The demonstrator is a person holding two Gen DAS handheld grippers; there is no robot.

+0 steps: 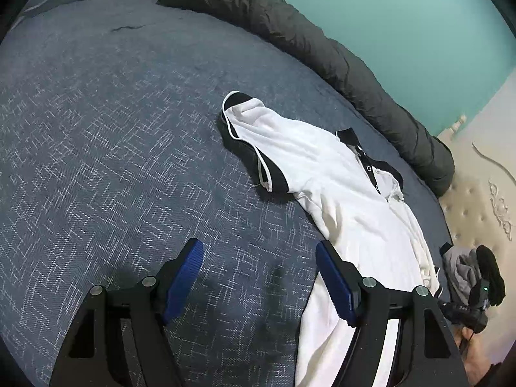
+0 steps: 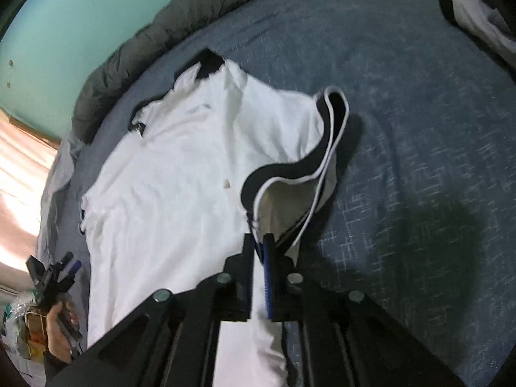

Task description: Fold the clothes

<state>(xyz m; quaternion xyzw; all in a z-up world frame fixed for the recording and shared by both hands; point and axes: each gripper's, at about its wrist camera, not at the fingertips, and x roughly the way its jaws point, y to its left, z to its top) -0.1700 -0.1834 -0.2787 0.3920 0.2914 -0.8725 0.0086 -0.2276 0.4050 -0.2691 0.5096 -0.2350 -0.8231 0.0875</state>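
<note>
A white polo shirt point(image 1: 348, 193) with black collar and black-trimmed sleeves lies on the blue bedspread point(image 1: 113, 129). My left gripper point(image 1: 259, 277) is open and empty, hovering over the bedspread just left of the shirt's lower body. In the right wrist view the shirt point(image 2: 180, 167) lies spread, and its sleeve point(image 2: 300, 167) is lifted and folded toward me. My right gripper point(image 2: 259, 251) is shut on the sleeve's black-and-white cuff edge. The left gripper also shows in the right wrist view point(image 2: 58, 274), held by a hand at the bed's edge.
A dark grey rolled duvet point(image 1: 322, 42) runs along the teal wall point(image 1: 403, 16). A cream tufted headboard point(image 1: 477, 193) stands at the right, with grey and black clothes point(image 1: 467, 267) near it. More clothes lie at the far corner point(image 2: 477, 16).
</note>
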